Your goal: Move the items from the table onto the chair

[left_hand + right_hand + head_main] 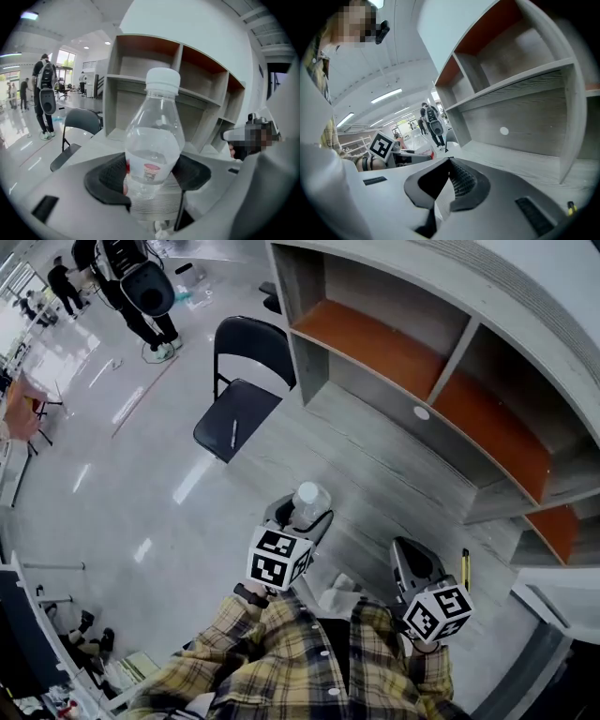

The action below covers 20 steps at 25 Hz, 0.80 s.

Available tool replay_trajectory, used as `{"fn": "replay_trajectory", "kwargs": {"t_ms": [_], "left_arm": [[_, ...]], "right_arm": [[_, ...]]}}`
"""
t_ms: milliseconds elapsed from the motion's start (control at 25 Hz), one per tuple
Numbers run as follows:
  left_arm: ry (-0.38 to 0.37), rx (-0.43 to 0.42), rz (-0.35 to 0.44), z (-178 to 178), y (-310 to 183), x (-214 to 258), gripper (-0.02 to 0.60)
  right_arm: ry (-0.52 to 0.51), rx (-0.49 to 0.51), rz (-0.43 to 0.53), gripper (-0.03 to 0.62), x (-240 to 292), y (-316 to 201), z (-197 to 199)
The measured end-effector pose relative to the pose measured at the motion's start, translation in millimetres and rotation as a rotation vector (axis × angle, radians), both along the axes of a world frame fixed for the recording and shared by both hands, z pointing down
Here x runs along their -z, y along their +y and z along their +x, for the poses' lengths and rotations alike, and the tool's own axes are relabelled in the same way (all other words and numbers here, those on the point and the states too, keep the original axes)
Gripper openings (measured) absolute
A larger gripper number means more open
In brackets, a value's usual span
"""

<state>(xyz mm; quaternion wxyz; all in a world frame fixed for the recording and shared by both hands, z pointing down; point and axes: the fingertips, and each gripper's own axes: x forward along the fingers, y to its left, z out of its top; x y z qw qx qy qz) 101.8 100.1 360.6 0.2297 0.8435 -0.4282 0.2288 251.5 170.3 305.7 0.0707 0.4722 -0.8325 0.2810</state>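
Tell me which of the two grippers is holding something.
The left gripper: its fingers clamp a clear plastic water bottle with a white cap. The right gripper is shut, with nothing between its fingers.

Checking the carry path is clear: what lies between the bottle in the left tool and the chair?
Nothing. In the head view, only bare tabletop and floor separate the bottle from the chair; the left gripper view agrees.

bottle (152, 154) base behind jaws, item (233, 433) on chair (251, 351) unclear
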Motion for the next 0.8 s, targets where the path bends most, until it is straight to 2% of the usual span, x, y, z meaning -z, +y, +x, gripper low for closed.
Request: {"fn": "replay_trajectory", "kwargs": {"t_ms": [120, 320, 560, 680, 800], "left_arm": [[0.009, 0.068, -0.005, -59, -30, -2, 0.298], [-0.016, 0.125, -0.023, -167, -96, -15, 0.298], [-0.048, 0.128, -0.05, -287, -169, -31, 0.298], [-0.071, 0.135, -0.051, -332, -208, -55, 0.298], [-0.101, 0.115, -0.073, -355, -242, -95, 0.298]], "right_arm": [[-0.006, 0.046, -0.01, 0.017, -5, -31, -45], [0.024, 0.058, -0.033, 0.017, -25, -95, -129], [0.014, 0.056, -0.107, 0.017, -45, -144, -247], [0.042, 0.093, -0.131, 0.017, -66, -172, -299], [0.053, 0.103, -0.153, 0.017, -92, -196, -334]]}}
